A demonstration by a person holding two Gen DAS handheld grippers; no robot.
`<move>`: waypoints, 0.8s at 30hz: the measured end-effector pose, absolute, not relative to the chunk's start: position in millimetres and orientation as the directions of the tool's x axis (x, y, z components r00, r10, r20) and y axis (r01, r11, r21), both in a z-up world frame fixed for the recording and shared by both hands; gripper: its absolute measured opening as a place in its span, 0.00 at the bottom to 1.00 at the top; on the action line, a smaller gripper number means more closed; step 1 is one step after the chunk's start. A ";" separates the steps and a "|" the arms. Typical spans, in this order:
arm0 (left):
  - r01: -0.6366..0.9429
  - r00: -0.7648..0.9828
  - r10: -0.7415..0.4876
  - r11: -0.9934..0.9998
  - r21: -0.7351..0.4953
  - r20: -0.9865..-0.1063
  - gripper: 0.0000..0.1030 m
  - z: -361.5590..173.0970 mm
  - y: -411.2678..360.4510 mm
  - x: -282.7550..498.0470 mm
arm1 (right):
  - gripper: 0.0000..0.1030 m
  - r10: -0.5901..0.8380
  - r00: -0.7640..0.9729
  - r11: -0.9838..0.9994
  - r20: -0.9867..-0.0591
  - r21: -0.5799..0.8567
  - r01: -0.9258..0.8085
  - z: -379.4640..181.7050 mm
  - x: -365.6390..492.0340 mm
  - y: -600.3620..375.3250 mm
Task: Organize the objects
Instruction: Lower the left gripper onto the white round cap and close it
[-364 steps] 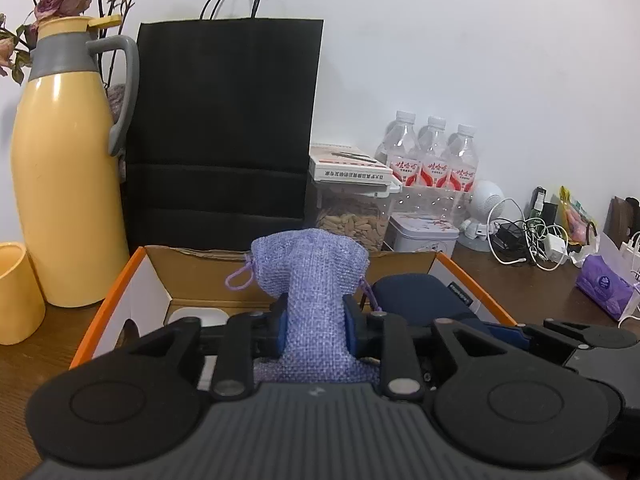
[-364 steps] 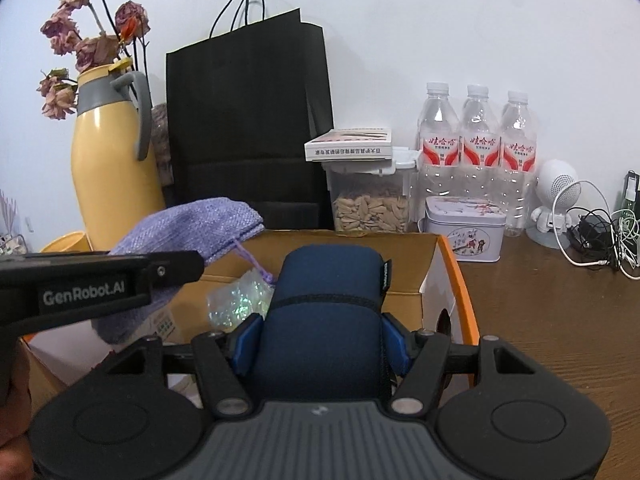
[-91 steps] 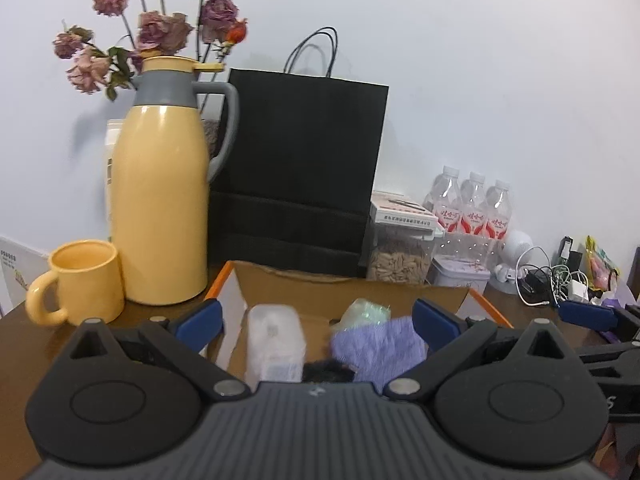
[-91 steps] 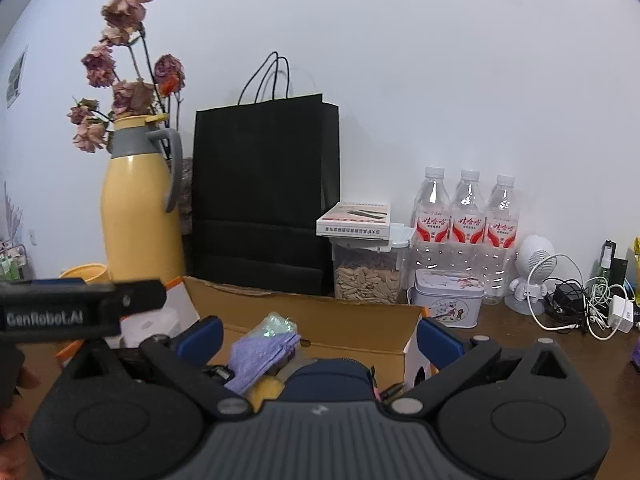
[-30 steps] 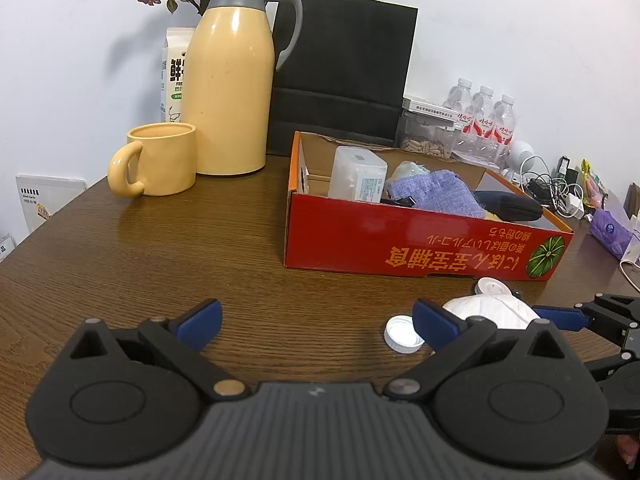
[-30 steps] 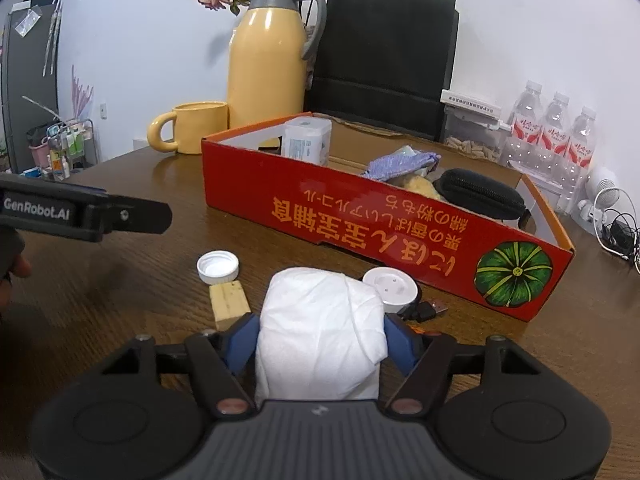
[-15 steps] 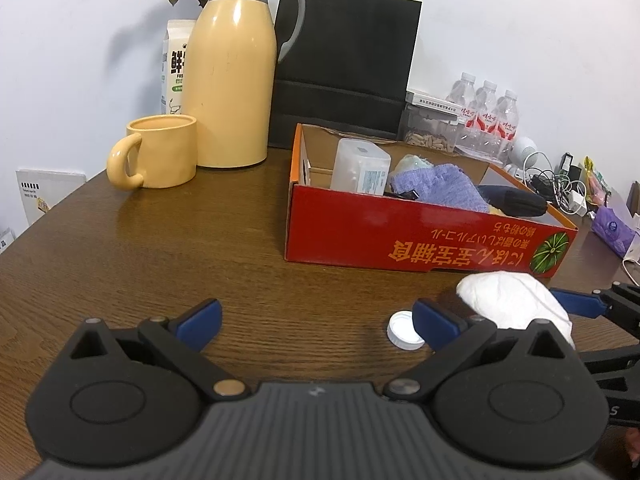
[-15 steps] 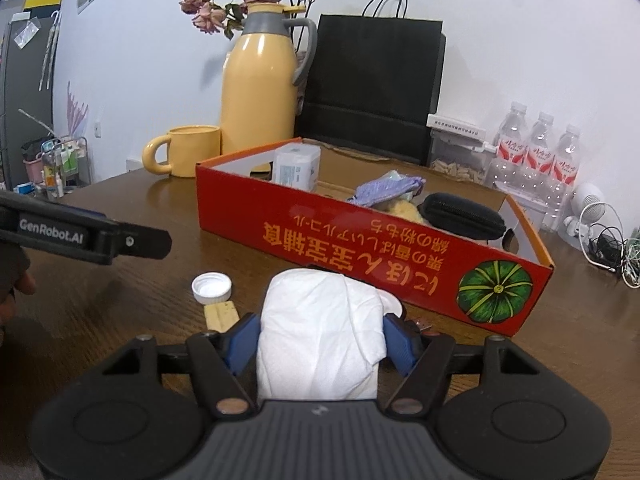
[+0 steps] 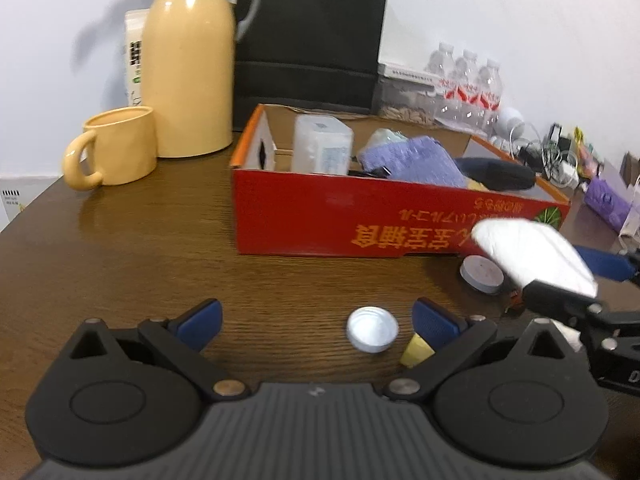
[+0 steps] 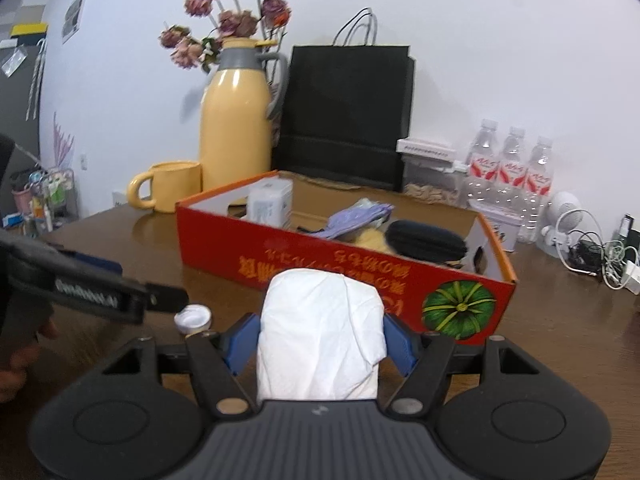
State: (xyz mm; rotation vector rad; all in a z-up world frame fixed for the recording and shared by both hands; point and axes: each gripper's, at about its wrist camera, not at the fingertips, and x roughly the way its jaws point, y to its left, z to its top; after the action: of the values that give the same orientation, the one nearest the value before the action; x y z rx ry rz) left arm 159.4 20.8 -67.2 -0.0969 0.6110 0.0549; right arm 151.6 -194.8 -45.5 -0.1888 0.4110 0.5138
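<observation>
Right gripper held a white bundle in front of the red box

The right gripper (image 10: 320, 340) was clamped on a white cloth bundle (image 10: 320, 332), lifted off the table (image 9: 140, 240) just before the front wall of the red box (image 10: 304, 256). The left gripper (image 9: 316, 320) stood spread wide with nothing between its fingers, low over the table's near edge, a white bottle cap (image 9: 372, 330) lying between its tips.

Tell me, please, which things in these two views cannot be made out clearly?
- Yellowish item: left wrist view, mostly hidden behind the left gripper finger.
- Red box lettering: motion-blurred in the right wrist view.
- White bundle: its lower end is hidden by the right gripper body.
- Water bottle labels: too small.
</observation>
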 end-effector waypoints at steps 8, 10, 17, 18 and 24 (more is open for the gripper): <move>-0.123 0.808 0.084 0.992 -0.027 -0.584 0.89 -71.0 2.6 172.0 | 0.65 0.436 0.802 0.863 -0.409 -0.063 -0.502 -43.4 151.7 -200.3; -0.120 0.804 0.076 0.992 -0.036 -0.590 0.83 -71.3 1.7 172.6 | 0.65 0.438 0.801 0.861 -0.409 -0.064 -0.504 -43.7 151.2 -200.2; -0.109 0.796 0.050 0.992 -0.060 -0.603 0.57 -72.4 -2.9 171.7 | 0.65 0.442 0.800 0.858 -0.407 -0.069 -0.509 -44.0 149.0 -199.3; -0.110 0.796 0.049 0.992 -0.064 -0.603 0.52 -72.6 -2.2 171.5 | 0.65 0.442 0.799 0.858 -0.408 -0.069 -0.510 -44.1 148.9 -198.9; -0.115 0.800 0.061 0.992 -0.051 -0.597 0.29 -72.7 -3.2 169.0 | 0.66 0.444 0.796 0.854 -0.410 -0.075 -0.515 -44.6 147.6 -196.6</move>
State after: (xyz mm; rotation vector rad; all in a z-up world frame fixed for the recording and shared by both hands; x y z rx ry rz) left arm 169.0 -3.2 -72.7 -0.0865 0.6370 0.0946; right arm 147.6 -196.6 -44.6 -0.1866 0.3931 0.5184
